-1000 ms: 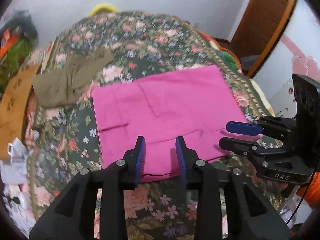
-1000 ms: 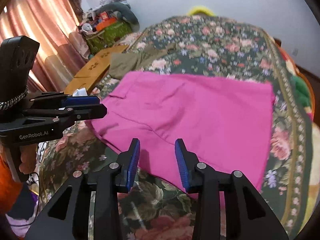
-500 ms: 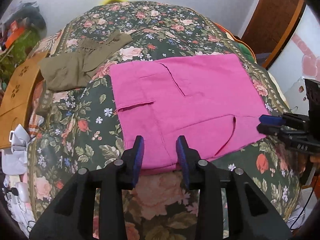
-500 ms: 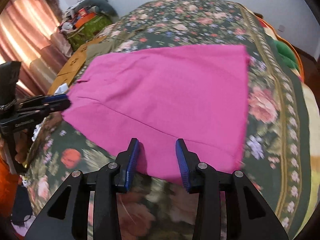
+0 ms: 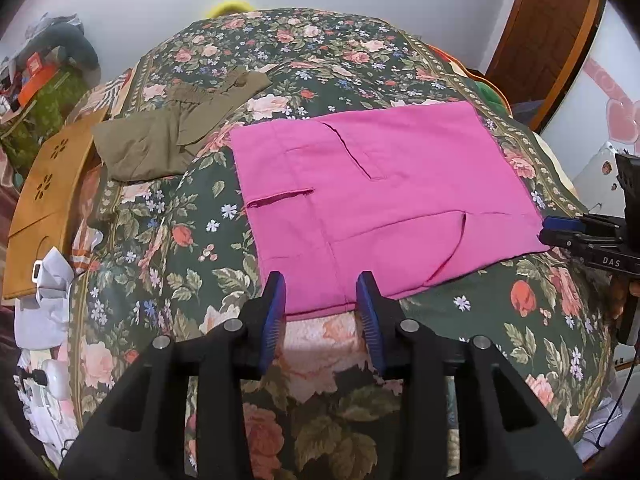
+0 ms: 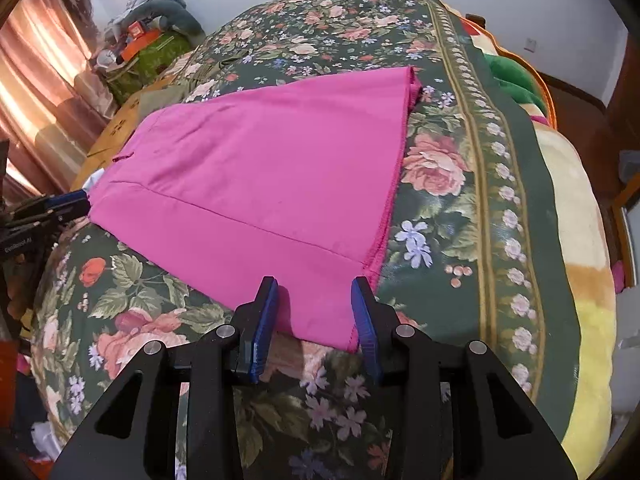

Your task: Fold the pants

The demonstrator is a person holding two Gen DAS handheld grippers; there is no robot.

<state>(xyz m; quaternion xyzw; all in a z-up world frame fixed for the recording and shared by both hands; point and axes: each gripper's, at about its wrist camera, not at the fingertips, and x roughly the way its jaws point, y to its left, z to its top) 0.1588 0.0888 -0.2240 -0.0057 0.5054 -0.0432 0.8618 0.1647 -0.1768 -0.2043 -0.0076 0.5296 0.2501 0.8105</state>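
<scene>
Blue pads line both tongs, and each pair stands released with a wide gap between its 2 fingers. The left tongs (image 5: pixel 322 314) hover at the near edge of the pink pants (image 5: pixel 380 200), the hem showing in the gap, nothing gripped. The right tongs (image 6: pixel 314 316) sit at the other near corner of the pants (image 6: pixel 272 184), pink cloth lying between the fingers, not pinched. In the left view the right tongs appear side-on at the right edge, fingertips just beside the corner of the cloth; in the right view the left tongs (image 6: pixel 60 210) show at the left edge, by the opposite corner.

The pants lie flat across the middle of a floral bedspread (image 5: pixel 168 248), folded into a broad rectangle with a pocket slit and seams showing on top. Beyond them, toward the far left, lie olive pants (image 5: pixel 168 136), apart from the pink cloth. A wooden board (image 5: pixel 44 200) rests at the left side of the bed, with a clutter pile (image 6: pixel 148 36) behind it and curtains (image 6: pixel 36 80) beside that
</scene>
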